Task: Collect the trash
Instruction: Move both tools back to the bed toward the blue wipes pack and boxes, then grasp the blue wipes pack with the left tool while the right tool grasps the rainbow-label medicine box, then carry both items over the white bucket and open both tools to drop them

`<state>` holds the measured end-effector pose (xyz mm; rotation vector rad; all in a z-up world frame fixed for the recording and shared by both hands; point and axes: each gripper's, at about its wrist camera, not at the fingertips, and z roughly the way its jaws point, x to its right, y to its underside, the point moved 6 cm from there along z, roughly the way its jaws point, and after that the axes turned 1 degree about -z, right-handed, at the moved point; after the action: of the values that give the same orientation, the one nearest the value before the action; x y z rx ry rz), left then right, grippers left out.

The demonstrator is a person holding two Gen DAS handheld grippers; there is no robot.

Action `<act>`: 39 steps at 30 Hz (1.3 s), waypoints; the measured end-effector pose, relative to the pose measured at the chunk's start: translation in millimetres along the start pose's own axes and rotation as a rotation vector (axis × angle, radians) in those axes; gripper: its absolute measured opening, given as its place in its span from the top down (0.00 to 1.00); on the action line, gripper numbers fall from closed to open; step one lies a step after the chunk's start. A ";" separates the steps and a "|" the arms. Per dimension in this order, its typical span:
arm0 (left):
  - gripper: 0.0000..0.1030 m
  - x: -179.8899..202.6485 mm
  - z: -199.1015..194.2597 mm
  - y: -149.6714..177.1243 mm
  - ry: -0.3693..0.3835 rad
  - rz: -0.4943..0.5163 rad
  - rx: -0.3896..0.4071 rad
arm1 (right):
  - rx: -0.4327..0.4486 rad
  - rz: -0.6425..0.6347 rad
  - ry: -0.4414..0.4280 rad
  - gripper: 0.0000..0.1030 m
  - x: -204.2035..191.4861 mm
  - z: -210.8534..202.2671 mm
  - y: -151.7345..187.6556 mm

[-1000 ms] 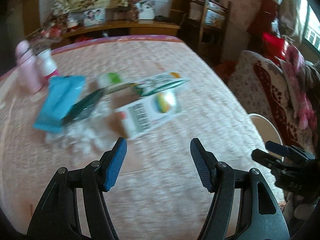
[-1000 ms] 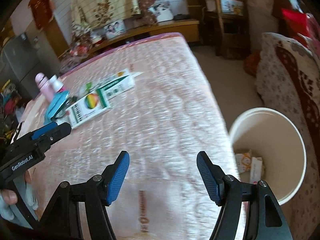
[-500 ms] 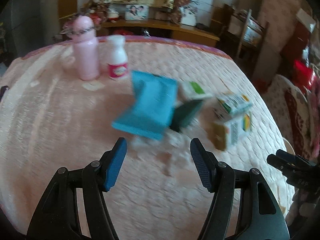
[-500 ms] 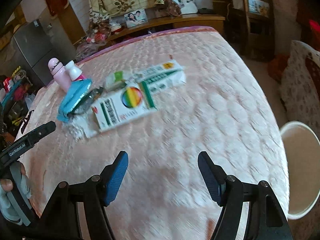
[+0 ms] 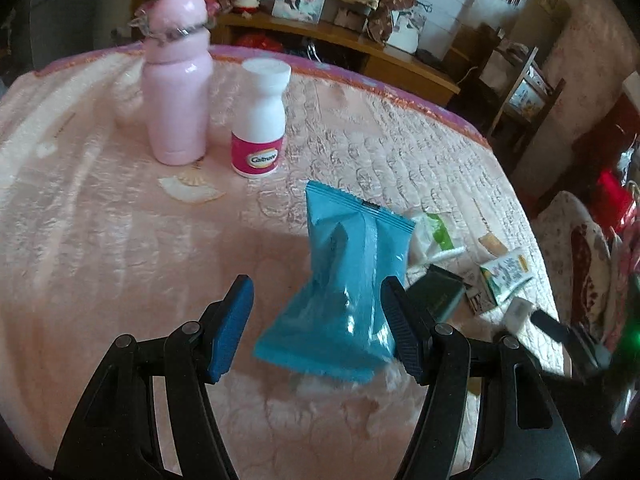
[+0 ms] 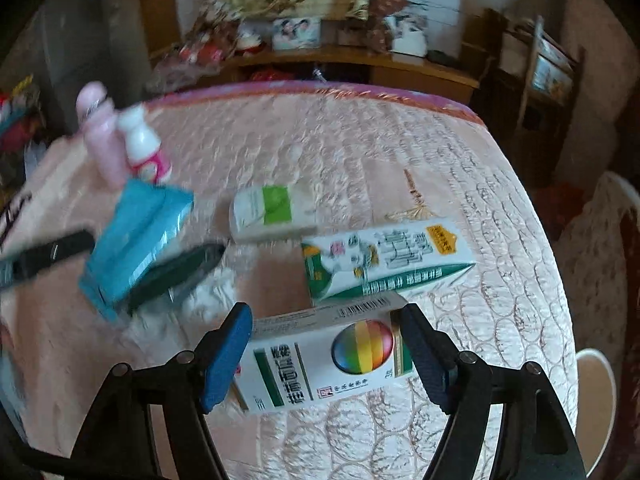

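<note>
**Both tongs lining up on trash**

Blue wrapper (image 5: pixel 340 292) is sitting btwn L gripper (image 5: pixel 320 328) fingers, spread, not pinching. Rainbow box (image 6: pixel 324 360) is lying btwn R gripper (image 6: pixel 326 356) fingers, spread too, prob for grab. Bottles (image 5: pixel 256 120) are standing beyond.

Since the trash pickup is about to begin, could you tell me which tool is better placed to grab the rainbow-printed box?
Right. The right tool is open astride the white rainbow-printed cardboard box; the left tool frames the blue plastic packet.

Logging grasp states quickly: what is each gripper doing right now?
Left gripper: open, straddling the crinkly blue plastic packet, nothing held.
Right gripper: open around the white rainbow-ball cardboard box, nothing held.
</note>
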<state>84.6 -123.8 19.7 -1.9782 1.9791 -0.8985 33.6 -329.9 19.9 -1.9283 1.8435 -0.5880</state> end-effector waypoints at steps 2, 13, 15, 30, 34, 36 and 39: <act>0.37 1.7 9.5 -1.1 0.007 -0.011 -0.020 | -0.026 -0.014 -0.021 0.28 6.3 -2.6 11.4; 0.53 13.8 21.3 13.2 0.073 0.006 -0.075 | -0.055 0.087 -0.088 0.27 88.0 -33.5 74.4; 0.57 12.5 17.5 15.8 0.091 -0.004 -0.079 | -0.031 0.112 -0.106 0.25 90.9 -35.5 72.9; 0.64 13.4 -63.9 9.0 0.168 -0.019 0.009 | -0.004 0.041 -0.173 0.49 62.1 -21.7 68.5; 0.64 38.9 -74.1 20.1 0.189 0.027 0.020 | 0.046 0.047 -0.176 0.49 67.9 -53.1 69.0; 0.64 57.8 -77.4 31.1 0.191 0.066 0.026 | 0.064 0.053 -0.169 0.49 72.4 -67.8 72.2; 0.64 83.8 -76.8 44.8 0.198 0.111 0.022 | 0.077 0.069 -0.159 0.49 81.9 -81.8 78.0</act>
<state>-1.5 -186.9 79.2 -1.8085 2.1493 -1.1212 -73.7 -415.4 45.9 -1.7990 1.7543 -0.4624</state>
